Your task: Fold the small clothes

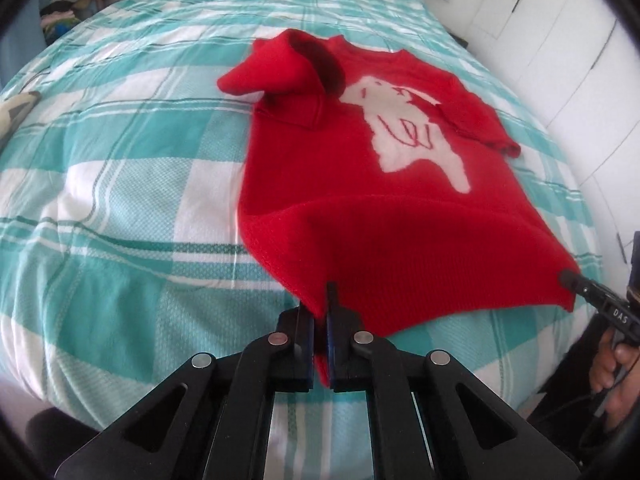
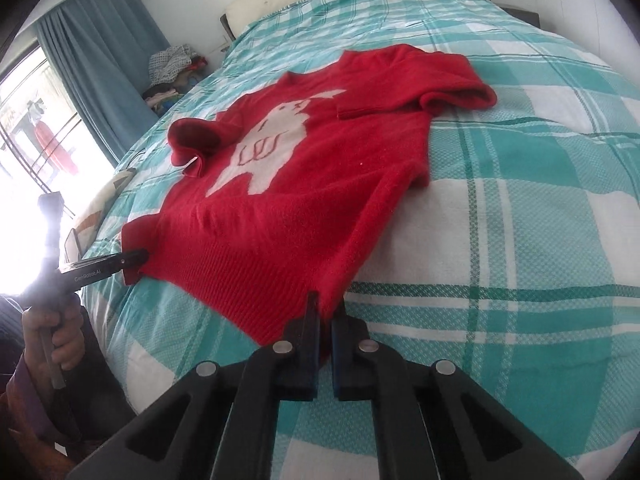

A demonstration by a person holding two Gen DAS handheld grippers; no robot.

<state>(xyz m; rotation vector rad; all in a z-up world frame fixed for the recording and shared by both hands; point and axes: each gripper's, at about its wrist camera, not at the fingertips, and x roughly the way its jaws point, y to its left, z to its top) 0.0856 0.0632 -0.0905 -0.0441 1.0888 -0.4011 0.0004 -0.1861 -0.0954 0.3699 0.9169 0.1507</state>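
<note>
A small red knitted sweater (image 1: 360, 208) with a white animal figure on its front lies spread on the bed, neck end far from me. My left gripper (image 1: 325, 304) is shut on the hem's left corner, red knit pinched between its pads. In the right wrist view the same sweater (image 2: 320, 184) runs away from my right gripper (image 2: 326, 308), which is shut on the hem's right corner. Each view also shows the other gripper at the opposite corner: the right gripper (image 1: 568, 278) and the left gripper (image 2: 138, 258). Both short sleeves lie crumpled at the sides.
The bed's teal and white checked cover (image 1: 132, 184) spreads on all sides of the sweater. A pile of clothes (image 2: 172, 76) sits past the bed beside the blue curtain (image 2: 92, 64). White cupboard doors (image 1: 560, 52) stand along the bed's right side. A hand (image 2: 56, 332) holds the left gripper's handle.
</note>
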